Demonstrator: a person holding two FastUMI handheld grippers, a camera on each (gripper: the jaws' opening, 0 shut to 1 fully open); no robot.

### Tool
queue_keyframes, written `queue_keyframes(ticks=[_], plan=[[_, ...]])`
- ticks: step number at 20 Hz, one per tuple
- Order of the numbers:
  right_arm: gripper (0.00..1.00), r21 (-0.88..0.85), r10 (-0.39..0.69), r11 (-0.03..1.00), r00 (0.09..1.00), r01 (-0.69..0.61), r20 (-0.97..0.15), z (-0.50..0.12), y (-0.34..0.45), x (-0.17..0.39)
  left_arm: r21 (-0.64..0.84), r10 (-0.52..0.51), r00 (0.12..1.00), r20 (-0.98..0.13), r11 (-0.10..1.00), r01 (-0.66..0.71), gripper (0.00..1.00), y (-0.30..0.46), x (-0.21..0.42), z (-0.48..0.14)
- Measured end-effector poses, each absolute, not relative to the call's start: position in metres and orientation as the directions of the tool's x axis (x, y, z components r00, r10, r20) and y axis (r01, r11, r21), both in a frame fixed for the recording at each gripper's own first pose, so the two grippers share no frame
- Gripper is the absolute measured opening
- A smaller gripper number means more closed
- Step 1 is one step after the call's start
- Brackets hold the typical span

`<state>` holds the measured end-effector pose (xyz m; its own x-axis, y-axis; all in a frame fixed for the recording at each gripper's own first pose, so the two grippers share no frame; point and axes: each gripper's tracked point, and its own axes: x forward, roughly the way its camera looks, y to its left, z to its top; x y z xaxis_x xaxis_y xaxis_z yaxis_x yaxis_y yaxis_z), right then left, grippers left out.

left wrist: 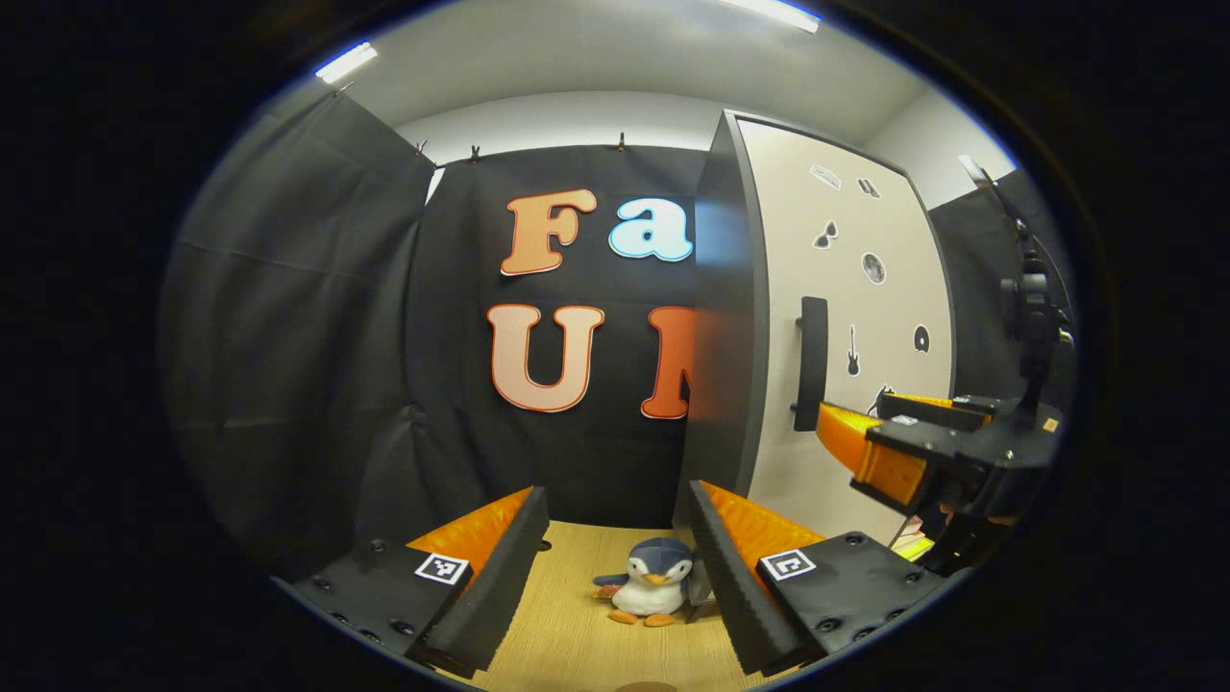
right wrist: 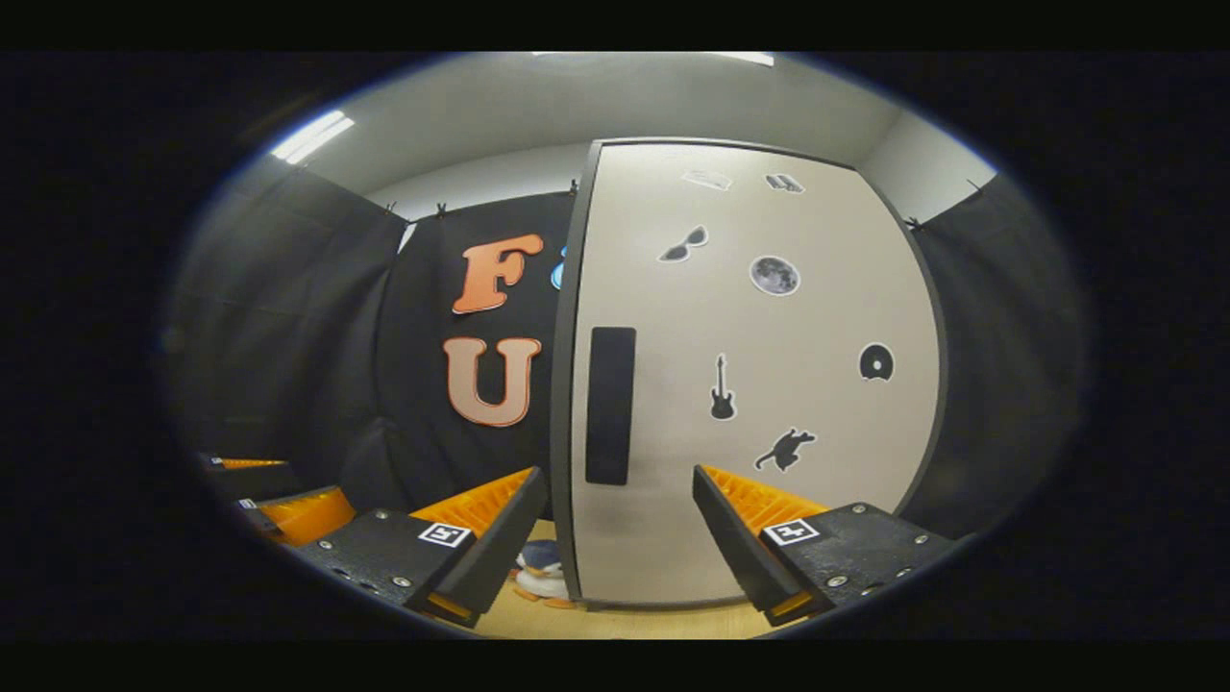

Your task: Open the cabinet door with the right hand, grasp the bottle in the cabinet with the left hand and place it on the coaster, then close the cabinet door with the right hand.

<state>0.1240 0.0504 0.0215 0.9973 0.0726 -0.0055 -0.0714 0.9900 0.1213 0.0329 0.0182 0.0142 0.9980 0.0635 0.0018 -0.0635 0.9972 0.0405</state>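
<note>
The cabinet stands on the wooden table with its pale door shut, so its inside is hidden. A dark vertical handle sits near the door's left edge. My right gripper is open, just short of the door, with the handle above the gap between its fingers. In the left gripper view the cabinet is on the right, and the right gripper reaches close to the handle. My left gripper is open and holds nothing. A brown rounded edge, perhaps the coaster, lies below it.
A small penguin plush sits on the table by the cabinet's left corner, ahead of the left gripper's fingers; in the right gripper view the penguin is beside the door. The left gripper lies low at the left. Black cloth walls close the booth.
</note>
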Motion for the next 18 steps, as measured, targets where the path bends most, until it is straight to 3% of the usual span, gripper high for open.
queue_keyframes(ticks=[3,6,7,8,10,12,14,15,16,18], plan=[[0.96,0.114,0.063,0.991,0.998,-0.063,0.005,0.031,0.054,0.151,0.034,0.08,0.997,-0.009,0.996,-0.079,0.95,0.028,0.036,0.01],[0.93,0.116,0.045,0.992,0.999,-0.043,-0.009,0.032,0.058,0.175,0.043,0.091,0.996,-0.015,0.995,-0.09,0.95,0.035,0.039,0.007],[0.85,0.113,0.039,0.993,0.999,-0.037,-0.013,0.032,0.061,0.181,0.044,0.092,0.996,-0.016,0.995,-0.092,0.95,0.036,0.039,0.006],[0.88,0.108,0.031,0.994,0.999,-0.028,-0.023,0.029,0.061,0.187,0.043,0.092,0.996,-0.02,0.995,-0.091,0.94,0.037,0.04,0.005],[0.83,0.089,0.0,0.996,0.999,0.003,-0.034,0.026,0.059,0.194,0.034,0.089,0.996,-0.029,0.995,-0.088,0.94,0.038,0.042,0.001],[0.76,0.069,-0.024,0.997,1.0,0.025,-0.008,0.03,0.058,0.195,0.023,0.089,0.995,-0.033,0.996,-0.088,0.95,0.039,0.041,-0.002],[0.62,0.056,-0.045,0.997,0.999,0.045,-0.001,0.032,0.056,0.195,0.015,0.09,0.995,-0.035,0.996,-0.089,0.95,0.042,0.04,-0.003],[0.48,0.062,-0.053,0.997,0.999,0.053,-0.001,0.032,0.055,0.193,0.013,0.091,0.995,-0.036,0.996,-0.091,0.95,0.044,0.039,-0.004],[0.4,0.075,-0.055,0.996,0.998,0.055,-0.001,0.032,0.055,0.195,0.013,0.095,0.995,-0.037,0.995,-0.095,0.95,0.046,0.039,-0.005],[0.35,0.11,-0.05,0.993,0.999,0.049,0.003,0.032,0.054,0.195,0.011,0.102,0.994,-0.044,0.995,-0.101,0.95,0.051,0.037,-0.007]])
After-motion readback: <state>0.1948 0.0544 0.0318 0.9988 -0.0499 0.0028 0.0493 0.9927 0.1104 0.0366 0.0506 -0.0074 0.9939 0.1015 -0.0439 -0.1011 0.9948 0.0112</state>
